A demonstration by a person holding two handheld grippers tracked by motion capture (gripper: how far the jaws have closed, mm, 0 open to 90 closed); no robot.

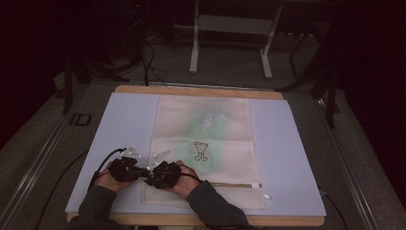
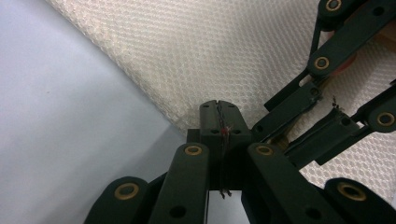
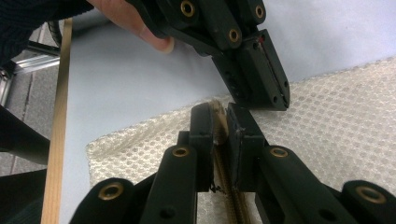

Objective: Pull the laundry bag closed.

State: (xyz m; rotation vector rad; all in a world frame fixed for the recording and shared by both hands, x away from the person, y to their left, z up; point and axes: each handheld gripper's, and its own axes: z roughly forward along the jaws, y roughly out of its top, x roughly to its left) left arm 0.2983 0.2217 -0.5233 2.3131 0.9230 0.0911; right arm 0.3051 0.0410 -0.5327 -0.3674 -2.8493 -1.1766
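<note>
Lying on pale blue table [image 1: 297, 158], mesh bag [image 1: 230, 139], both tongs seemingly clamping its edge, dim room

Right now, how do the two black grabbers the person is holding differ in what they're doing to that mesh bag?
The left gripper has its jaws pressed together at the mesh laundry bag's left edge, with no fabric plainly visible between them. The right gripper pinches a tan strip, apparently the bag's zipper edge, between its jaws. Both are black, sit side by side near the bag's near-left corner and rest low over the pale blue mat.
</note>
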